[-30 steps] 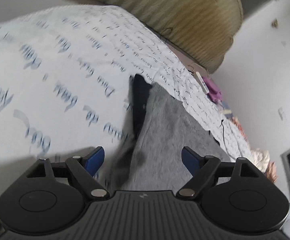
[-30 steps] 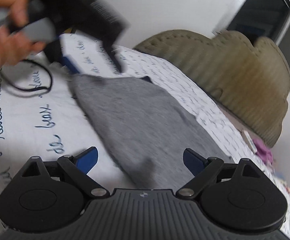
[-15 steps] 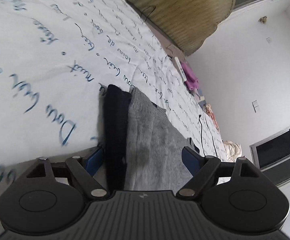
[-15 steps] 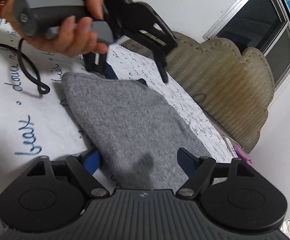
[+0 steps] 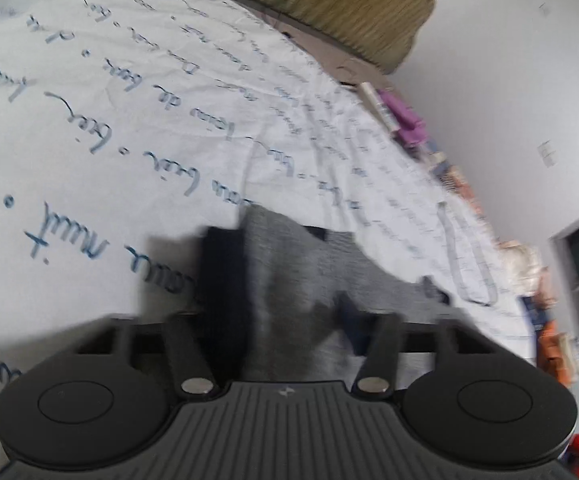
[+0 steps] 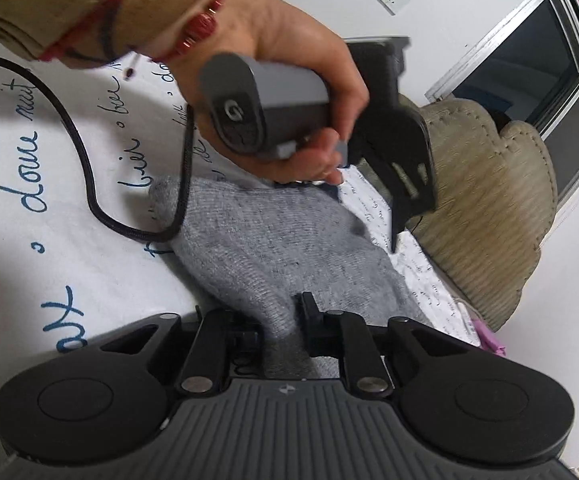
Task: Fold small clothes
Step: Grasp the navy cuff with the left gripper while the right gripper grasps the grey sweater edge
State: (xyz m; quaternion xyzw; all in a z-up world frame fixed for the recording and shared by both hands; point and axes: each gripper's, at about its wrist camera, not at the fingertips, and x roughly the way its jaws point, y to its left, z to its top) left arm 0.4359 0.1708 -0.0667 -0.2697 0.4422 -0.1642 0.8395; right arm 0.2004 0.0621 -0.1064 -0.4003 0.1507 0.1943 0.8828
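A small grey knit garment [image 6: 273, 248] with a dark navy band [image 5: 221, 276] lies on a white bed sheet with blue script. My right gripper [image 6: 283, 328] is shut on the garment's near edge, with grey cloth pinched between its fingers. My left gripper [image 5: 277, 320] is over the garment's other end; its jaws stand partly closed around the navy band and grey cloth, and motion blur hides whether they pinch it. In the right wrist view, a hand holds the left gripper's grey handle [image 6: 265, 104] above the garment's far end.
The sheet [image 5: 109, 92] covers the bed. A tan padded headboard [image 6: 485, 216] stands at the far side. A black cable [image 6: 89, 188] loops over the sheet and garment. Clutter, including something purple [image 5: 405, 120], lines the bed's far edge by a white wall.
Both grippers came down onto the garment's ends. The right one closed from open onto the grey cloth. The left one's jaws narrowed around the navy band.
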